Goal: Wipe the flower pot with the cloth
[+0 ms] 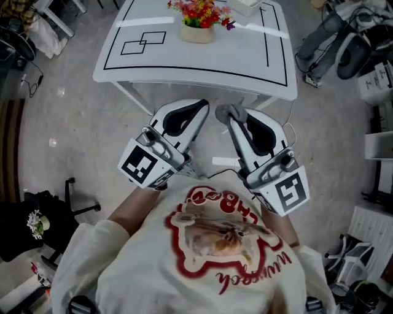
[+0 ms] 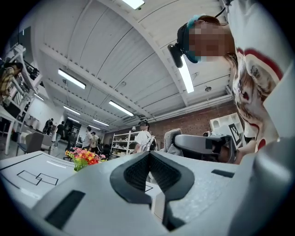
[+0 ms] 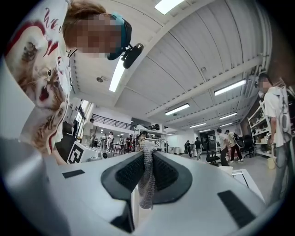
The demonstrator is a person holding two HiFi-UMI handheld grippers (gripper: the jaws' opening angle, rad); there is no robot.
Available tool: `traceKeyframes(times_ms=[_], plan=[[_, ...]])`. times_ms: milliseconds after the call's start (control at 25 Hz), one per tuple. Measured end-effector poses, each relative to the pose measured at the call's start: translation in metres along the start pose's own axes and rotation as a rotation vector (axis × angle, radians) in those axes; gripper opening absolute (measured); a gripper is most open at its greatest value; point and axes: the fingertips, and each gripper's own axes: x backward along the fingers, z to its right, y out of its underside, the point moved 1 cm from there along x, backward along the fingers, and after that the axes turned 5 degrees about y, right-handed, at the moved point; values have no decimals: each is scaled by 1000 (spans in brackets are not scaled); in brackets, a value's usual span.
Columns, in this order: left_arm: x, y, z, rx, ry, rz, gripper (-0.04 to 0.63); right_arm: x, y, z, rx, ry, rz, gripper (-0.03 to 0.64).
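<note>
The cream ceramic flower pot (image 1: 198, 33), filled with red, yellow and pink flowers (image 1: 199, 12), stands at the far side of the white worktop with black outlined rectangles (image 1: 202, 61), well apart from both grippers. These are held close to the person's chest, short of the worktop's near edge.

The right tongs (image 3: 146, 156) are pressed onto a grey knitted cloth (image 3: 147, 184). A strip of it hangs between the ribbed pads, and a small bunch shows past the tips in the head view. The left tongs (image 2: 150, 159) are pressed together with nothing between them.

By my reading the cloth is already in hand and the wiping itself is not yet begun — the step now is the carry to the pot.

The next move calls for a long reach forward over the worktop with the right tongs, bringing the bunched cloth against the pot's side wall, below the blooms. The pot looks light and could slide or tip under a sideways rub. The left tongs would likely have to spread and steady it at the rim or the opposite wall — gently, without crushing the flowers.
</note>
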Motion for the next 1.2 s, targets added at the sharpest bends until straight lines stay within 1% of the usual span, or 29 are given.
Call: traceKeyframes(times_ms=[120, 240, 400, 520, 600, 720, 840, 920, 1000, 1080, 1200], plan=[[10, -7, 35, -8, -33, 22, 3, 31, -9, -18, -4, -21, 9, 40], [21, -13, 62, -27, -50, 29, 3, 51, -13, -34, -4, -47, 16, 41], [33, -21, 86, -46, -70, 41, 3, 65, -18, -54, -12, -85, 29, 41], [40, -20, 100, -49, -72, 32, 3, 75, -18, -68, -15, -108, 25, 41], [45, -19, 106, -52, -76, 22, 3, 78, -15, -75, -28, -117, 17, 41], [57, -23, 111, -46, -96, 36, 3, 79, -12, -84, -51, -127, 15, 41], [76, -19, 118, -40, -109, 9, 3, 76, -14, -99, -59, -143, 16, 41], [91, -23, 119, -52, -125, 12, 3, 72, -17, -111, -64, -151, 23, 41], [107, -30, 119, -62, -137, 21, 3, 68, -21, -125, -83, -148, 34, 41], [124, -32, 119, -61, -142, 8, 3, 66, -24, -139, -95, -140, 39, 41], [149, -39, 122, -51, -147, 10, 3, 69, -23, -163, -75, -132, 30, 41]])
